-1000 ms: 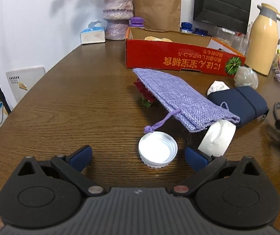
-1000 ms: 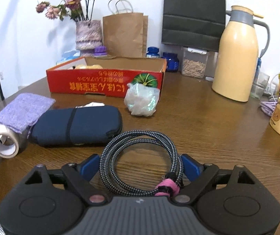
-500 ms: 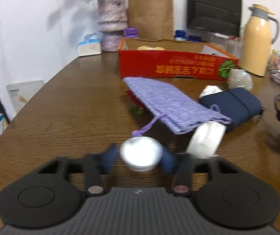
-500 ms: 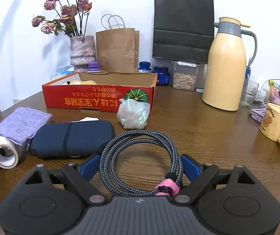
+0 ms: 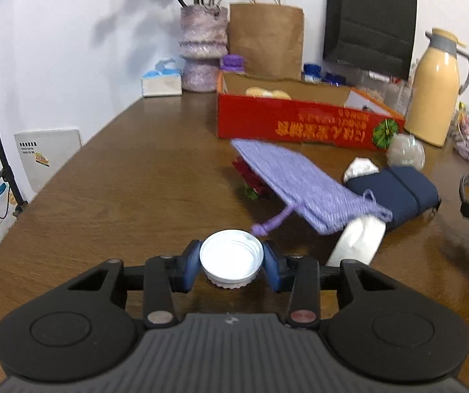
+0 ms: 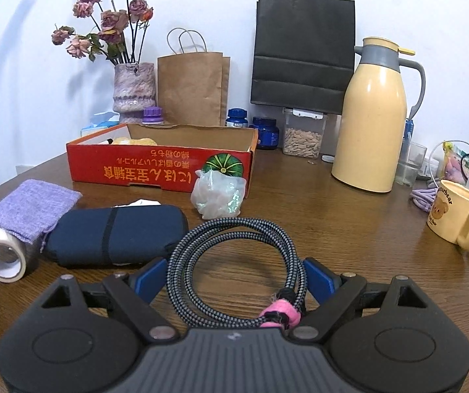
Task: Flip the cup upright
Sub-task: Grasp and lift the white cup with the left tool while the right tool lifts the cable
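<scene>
A small white cup point(image 5: 231, 257), shallow and ribbed like a lid, sits between the blue pads of my left gripper point(image 5: 231, 265), which is shut on it. Its open side faces up and its base looks just above or on the brown table point(image 5: 136, 180); I cannot tell which. In the right wrist view my right gripper point(image 6: 234, 276) is open low over the table, with a coiled braided cable point(image 6: 234, 224) lying between its fingers, not squeezed.
A purple pouch point(image 5: 303, 183), a tape roll point(image 5: 355, 242) and a navy case point(image 6: 116, 234) lie just right of the cup. A red cardboard box point(image 5: 303, 124), a vase, paper bags and a yellow thermos point(image 6: 372, 124) stand behind. A yellow mug point(image 6: 454, 216) is upright at far right.
My left gripper went from open around the white cup to shut on it, and its view tilted up. The right gripper rose slightly and stayed open over the cable.
</scene>
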`<state>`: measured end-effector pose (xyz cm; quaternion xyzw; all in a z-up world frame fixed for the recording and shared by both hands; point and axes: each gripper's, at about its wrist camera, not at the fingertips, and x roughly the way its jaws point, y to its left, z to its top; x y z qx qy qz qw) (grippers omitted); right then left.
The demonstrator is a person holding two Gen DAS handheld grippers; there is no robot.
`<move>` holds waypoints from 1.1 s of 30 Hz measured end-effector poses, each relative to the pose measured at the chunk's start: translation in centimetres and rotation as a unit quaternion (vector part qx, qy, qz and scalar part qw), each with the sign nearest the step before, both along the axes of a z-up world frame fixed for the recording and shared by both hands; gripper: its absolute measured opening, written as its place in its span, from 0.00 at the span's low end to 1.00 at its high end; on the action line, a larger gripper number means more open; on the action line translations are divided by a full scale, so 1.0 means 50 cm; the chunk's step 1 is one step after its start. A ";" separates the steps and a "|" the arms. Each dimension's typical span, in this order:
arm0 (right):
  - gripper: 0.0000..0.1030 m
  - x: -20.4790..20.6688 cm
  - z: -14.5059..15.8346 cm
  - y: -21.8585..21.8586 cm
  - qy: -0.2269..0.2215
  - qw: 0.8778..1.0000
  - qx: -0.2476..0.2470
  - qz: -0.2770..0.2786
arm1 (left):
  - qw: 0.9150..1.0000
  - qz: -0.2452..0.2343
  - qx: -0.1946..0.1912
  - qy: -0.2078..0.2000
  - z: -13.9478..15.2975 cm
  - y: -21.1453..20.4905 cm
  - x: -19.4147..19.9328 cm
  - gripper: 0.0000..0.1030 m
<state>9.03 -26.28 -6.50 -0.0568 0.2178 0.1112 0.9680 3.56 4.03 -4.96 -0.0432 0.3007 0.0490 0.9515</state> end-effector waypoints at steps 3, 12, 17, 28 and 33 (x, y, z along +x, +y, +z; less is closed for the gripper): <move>0.86 -0.001 0.004 0.007 0.001 1.000 0.004 0.008 | 1.000 0.006 0.005 -0.012 0.019 0.013 -0.004 0.40; 0.86 0.010 0.050 0.042 -0.015 0.999 0.029 0.029 | 0.999 0.004 0.005 -0.039 0.078 0.028 0.006 0.40; 0.86 0.021 0.078 0.061 -0.025 0.998 0.042 0.035 | 0.998 -0.006 0.003 -0.055 0.111 0.018 0.026 0.40; 0.86 0.056 0.130 0.099 -0.043 0.996 0.058 0.049 | 0.996 -0.036 -0.010 -0.075 0.167 -0.028 0.097 0.40; 0.86 0.076 0.148 0.115 -0.046 0.995 0.066 0.055 | 0.996 -0.048 -0.016 -0.079 0.188 -0.050 0.134 0.40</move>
